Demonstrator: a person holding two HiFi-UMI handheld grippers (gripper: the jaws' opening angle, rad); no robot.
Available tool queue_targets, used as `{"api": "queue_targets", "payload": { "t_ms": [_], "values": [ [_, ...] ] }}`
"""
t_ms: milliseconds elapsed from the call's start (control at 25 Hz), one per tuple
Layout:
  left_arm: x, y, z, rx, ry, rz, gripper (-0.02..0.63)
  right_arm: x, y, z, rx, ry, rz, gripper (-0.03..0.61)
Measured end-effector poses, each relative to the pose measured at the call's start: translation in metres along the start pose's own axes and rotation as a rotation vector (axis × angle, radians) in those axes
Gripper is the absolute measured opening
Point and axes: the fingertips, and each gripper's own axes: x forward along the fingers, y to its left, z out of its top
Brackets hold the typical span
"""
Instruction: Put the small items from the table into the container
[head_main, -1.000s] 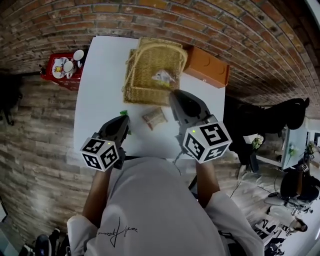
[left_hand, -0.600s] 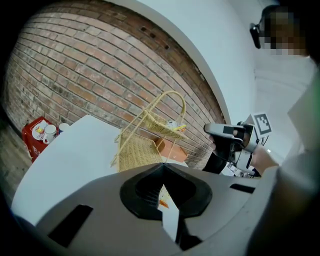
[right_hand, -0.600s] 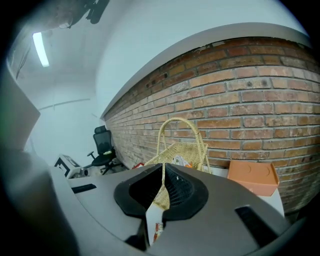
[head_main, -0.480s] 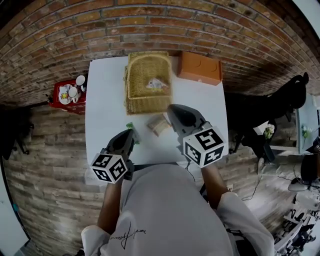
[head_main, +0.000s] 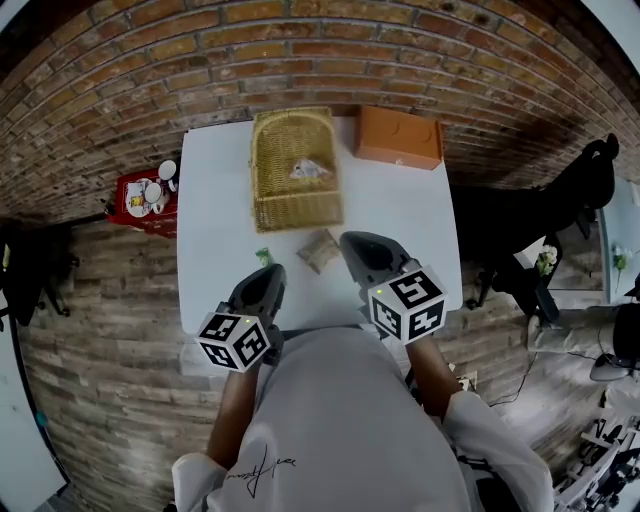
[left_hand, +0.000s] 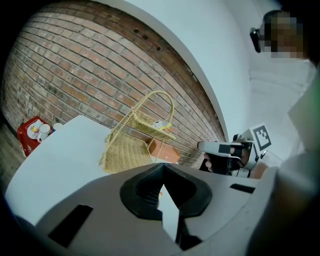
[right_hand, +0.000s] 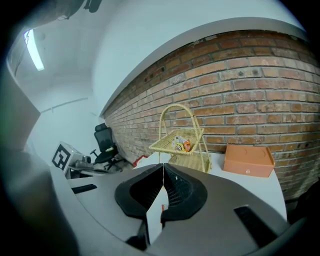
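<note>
A wicker basket stands at the far side of the white table with a colourful packet in it. A brown packet and a small green item lie on the table in front of it. My right gripper is just right of the brown packet, its jaws closing tip to tip with nothing between them. My left gripper sits just behind the green item, its jaws also together and empty. Both gripper views show the basket ahead.
An orange box stands at the table's far right, next to the basket. A red stand with cups is off the table's left edge. A brick wall runs behind the table. A black office chair is in the room beyond.
My right gripper has drawn back from the basket's front corner and now sits beside the brown packet. The left gripper has come back slightly toward me.
</note>
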Motion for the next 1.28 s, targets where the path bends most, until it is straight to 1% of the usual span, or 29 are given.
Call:
{"api": "queue_targets", "payload": {
  "t_ms": [160,320,440,600,680,800,1040,1280],
  "values": [
    [-0.003,-0.004,-0.004,0.008,0.005,0.012,0.009,-0.003,0.002,-0.011,0.015,0.011,0.008,0.023],
    [-0.006,-0.007,-0.010,0.055,0.027,0.038,0.009,-0.005,0.004,-0.018,0.035,0.014,0.000,0.023],
    [-0.006,-0.011,-0.011,0.055,0.025,0.039,0.009,-0.007,0.007,-0.022,0.034,0.015,0.011,0.023],
    [-0.003,-0.016,-0.012,0.052,0.025,0.043,0.009,-0.010,0.018,-0.028,0.036,0.014,0.074,0.023],
    [0.002,-0.022,-0.012,0.061,0.025,0.039,0.009,-0.010,0.022,-0.034,0.028,0.031,0.096,0.023],
    [0.004,-0.029,-0.013,0.079,0.026,0.035,0.009,-0.011,0.024,-0.044,0.008,0.053,0.097,0.023],
    [0.007,-0.034,-0.015,0.104,0.038,0.048,0.009,-0.009,0.029,-0.056,0.017,0.078,0.120,0.023],
    [0.006,-0.034,-0.015,0.115,0.034,0.065,0.008,-0.008,0.024,-0.067,0.001,0.101,0.099,0.023]
  ]
}}
